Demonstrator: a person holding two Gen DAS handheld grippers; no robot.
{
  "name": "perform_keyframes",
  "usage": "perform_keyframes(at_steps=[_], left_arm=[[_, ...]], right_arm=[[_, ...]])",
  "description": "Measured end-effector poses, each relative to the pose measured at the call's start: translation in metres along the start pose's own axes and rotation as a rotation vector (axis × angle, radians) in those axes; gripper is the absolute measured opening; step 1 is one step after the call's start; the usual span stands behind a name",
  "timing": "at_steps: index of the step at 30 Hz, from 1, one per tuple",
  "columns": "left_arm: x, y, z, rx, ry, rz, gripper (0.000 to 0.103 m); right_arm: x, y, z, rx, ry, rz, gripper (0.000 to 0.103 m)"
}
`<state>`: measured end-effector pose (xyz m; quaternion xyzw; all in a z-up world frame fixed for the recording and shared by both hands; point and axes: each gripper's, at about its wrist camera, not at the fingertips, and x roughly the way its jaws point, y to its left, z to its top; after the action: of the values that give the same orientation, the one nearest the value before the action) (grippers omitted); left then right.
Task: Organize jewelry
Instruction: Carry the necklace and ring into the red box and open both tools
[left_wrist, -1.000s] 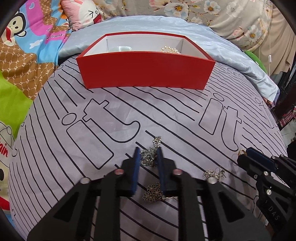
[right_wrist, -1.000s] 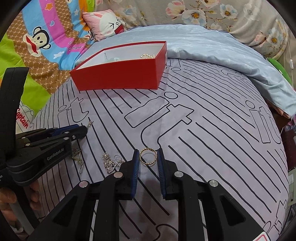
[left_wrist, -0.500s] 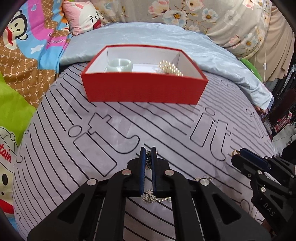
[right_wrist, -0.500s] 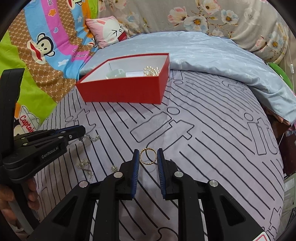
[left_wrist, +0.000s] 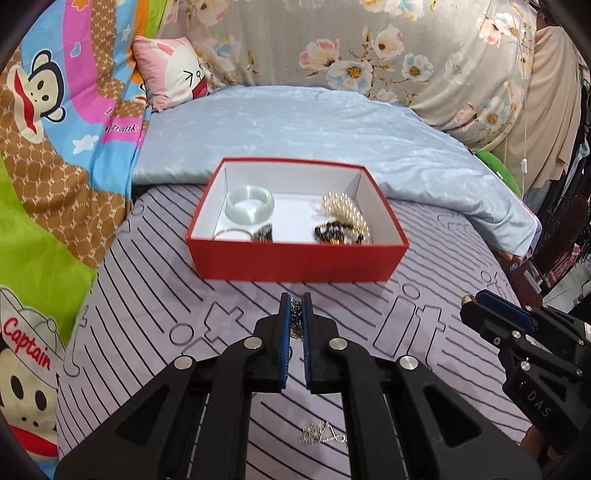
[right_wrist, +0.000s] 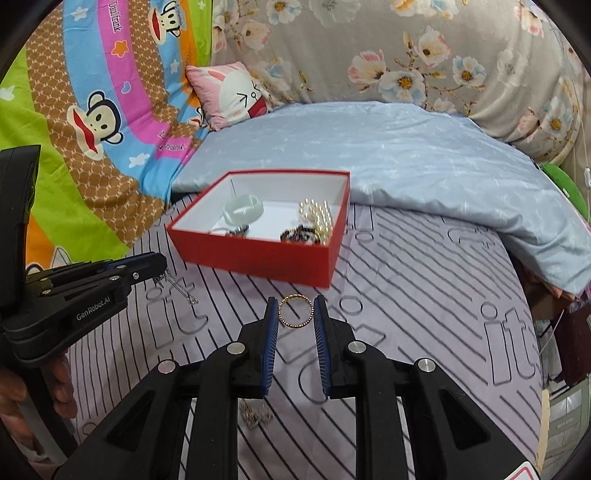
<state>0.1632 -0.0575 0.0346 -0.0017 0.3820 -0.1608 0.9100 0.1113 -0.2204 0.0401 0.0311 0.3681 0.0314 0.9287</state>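
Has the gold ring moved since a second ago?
Yes. The gold ring, held in the right claw, has risen off the bedspread toward the red box.

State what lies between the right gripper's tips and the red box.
Only bare striped sheet separates right gripper, holding the gold ring, from red box, per the right wrist view.

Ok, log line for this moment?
left claw: shut on silver chain | right claw: shut on gold bangle | both lifted, short of red box | silver necklace on bedsheet
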Motion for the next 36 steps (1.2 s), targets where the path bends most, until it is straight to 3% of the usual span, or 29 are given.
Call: perform_keyframes(at_steps=[17,36], left_arm=[[0.014,0.015,0.073,-0.019,-0.112,0.027,0.005],[0.073,0.041,0.099,-0.057,-0.075,0.042,0.005]], right_arm=[[0.032,0.007,0.080,-0.038,-0.080,0.033,0.018],[0.107,0.014,0.109,-0.028,-0.011,0.063,0.018]])
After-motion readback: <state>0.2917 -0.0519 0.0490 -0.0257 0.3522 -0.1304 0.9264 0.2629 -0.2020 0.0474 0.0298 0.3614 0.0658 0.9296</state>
